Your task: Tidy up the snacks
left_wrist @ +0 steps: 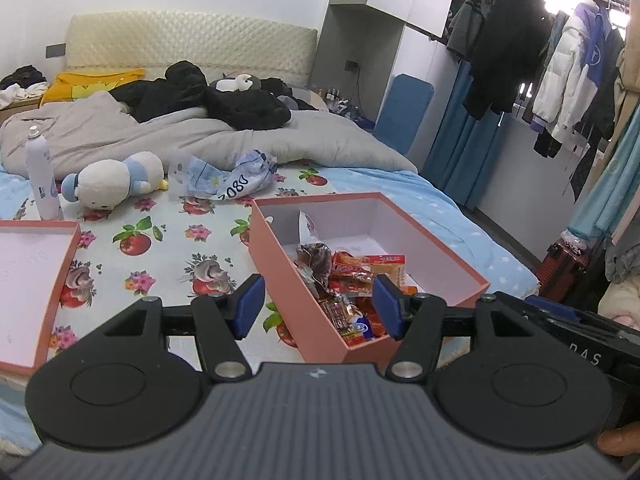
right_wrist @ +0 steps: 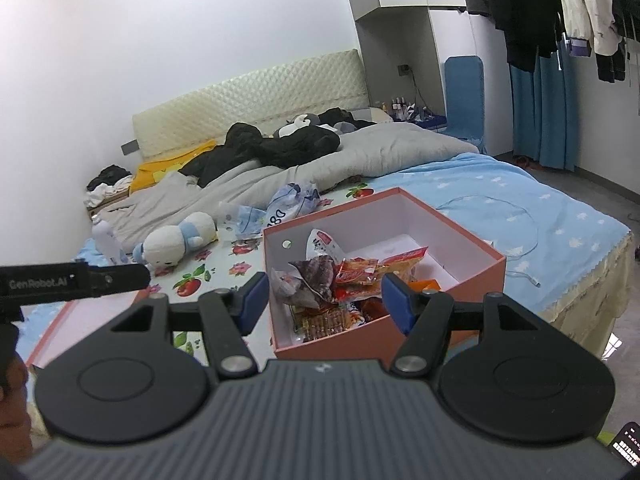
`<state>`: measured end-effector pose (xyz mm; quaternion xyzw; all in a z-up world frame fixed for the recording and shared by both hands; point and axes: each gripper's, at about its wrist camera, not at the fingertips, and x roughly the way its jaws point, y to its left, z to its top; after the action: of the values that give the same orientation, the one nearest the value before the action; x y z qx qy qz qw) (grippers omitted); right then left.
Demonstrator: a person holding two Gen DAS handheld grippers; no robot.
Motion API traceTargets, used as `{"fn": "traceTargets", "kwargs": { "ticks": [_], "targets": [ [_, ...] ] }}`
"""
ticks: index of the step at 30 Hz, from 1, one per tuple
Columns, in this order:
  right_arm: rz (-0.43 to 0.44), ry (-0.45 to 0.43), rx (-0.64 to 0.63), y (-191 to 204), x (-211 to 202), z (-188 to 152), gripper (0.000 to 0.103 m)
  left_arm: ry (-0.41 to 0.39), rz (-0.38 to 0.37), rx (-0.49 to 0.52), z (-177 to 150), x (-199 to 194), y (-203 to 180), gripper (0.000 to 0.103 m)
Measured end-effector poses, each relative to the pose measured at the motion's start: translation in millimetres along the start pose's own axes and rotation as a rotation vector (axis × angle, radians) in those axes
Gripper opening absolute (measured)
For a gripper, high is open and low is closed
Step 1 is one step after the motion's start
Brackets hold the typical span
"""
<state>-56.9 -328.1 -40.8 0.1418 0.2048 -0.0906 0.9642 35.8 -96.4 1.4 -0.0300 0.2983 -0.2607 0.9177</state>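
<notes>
Both tools spread, empty: left tool [left_wrist: 318, 306], right tool [right_wrist: 324, 302], each above the near end of the pink box [left_wrist: 436, 252] on the bed [left_wrist: 168, 240]. Snack packets [right_wrist: 340, 280] heaped inside. Lid [left_wrist: 28, 280] lies apart. Risk: soft mattress; a downward push may tip the box and spill packets.

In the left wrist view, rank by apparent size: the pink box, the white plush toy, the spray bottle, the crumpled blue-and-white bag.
1. Pink box, largest, though nearest the camera.
2. White plush toy and crumpled blue-and-white bag: too alike to rank.
3. Spray bottle, smallest.
</notes>
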Motion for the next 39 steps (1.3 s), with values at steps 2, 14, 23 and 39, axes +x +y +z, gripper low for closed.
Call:
{"fn": "traceTargets", "kwargs": {
  "ticks": [2,14,23,39],
  "targets": [
    [-0.006,0.000,0.005,-0.2,3.1,-0.7,0.065,-0.001,0.005,-0.003,1.8,5.2,3.1,0.065],
    [-0.034,0.027,0.006,-7.3,17.1,-6.3,0.065,0.029,0.017,-0.030,-1.4,27.6,11.1,0.066],
    [-0.034,0.045,0.004,-8.2,23.5,-8.2,0.065,0.042,0.035,-0.028,-4.6,33.4,10.1,0.066],
    [-0.037,0.068,-0.008,-13.8,33.7,-8.3,0.065,0.048,0.101,-0.015,-11.8,34.1,7.5,0.092]
  ]
}}
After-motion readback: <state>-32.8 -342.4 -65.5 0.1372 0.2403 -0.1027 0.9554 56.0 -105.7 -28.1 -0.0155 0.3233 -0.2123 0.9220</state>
